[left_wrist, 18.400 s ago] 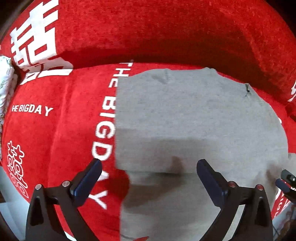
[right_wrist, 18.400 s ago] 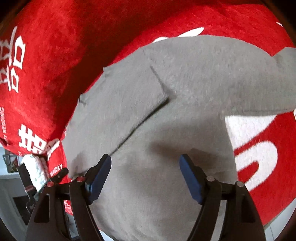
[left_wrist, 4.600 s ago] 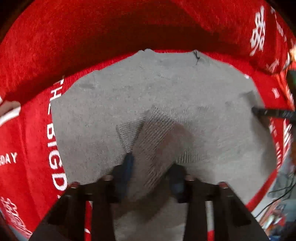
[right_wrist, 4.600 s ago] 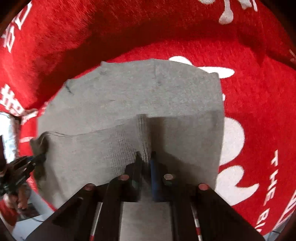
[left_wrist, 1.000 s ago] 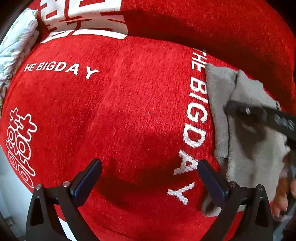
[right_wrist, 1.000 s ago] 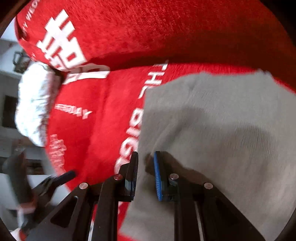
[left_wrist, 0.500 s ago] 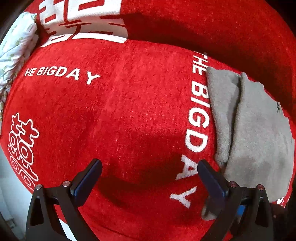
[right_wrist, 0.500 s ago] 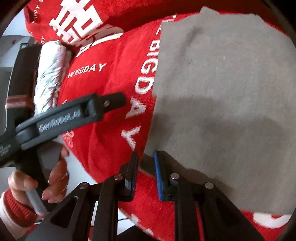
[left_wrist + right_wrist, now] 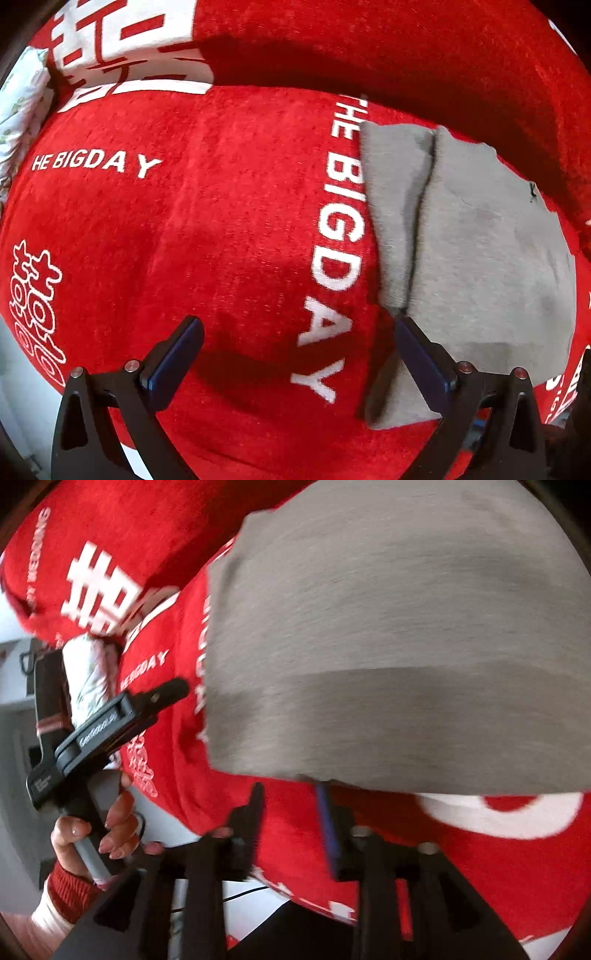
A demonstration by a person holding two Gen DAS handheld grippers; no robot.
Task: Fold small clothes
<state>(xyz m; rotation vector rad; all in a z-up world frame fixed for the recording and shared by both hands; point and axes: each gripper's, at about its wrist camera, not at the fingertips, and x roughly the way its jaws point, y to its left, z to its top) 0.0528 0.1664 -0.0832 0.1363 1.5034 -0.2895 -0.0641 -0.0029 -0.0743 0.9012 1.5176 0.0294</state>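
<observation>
Grey garment (image 9: pixel 480 258), folded into a stack, lies on the red cover (image 9: pixel 221 240) beside the white "THE BIG DAY" lettering (image 9: pixel 332 229). Left wrist view: your left tongs (image 9: pixel 295 354) stand wide apart, holding nothing, with one fingertip at the fold's near corner; keep them off the cloth so the layers stay squared. Only this view shows the offset under-layer. Right wrist view: your right tongs (image 9: pixel 291 805) are partly parted at the near hem, gripping nothing; back away level. Only here appears your left hand (image 9: pixel 99 827).
</observation>
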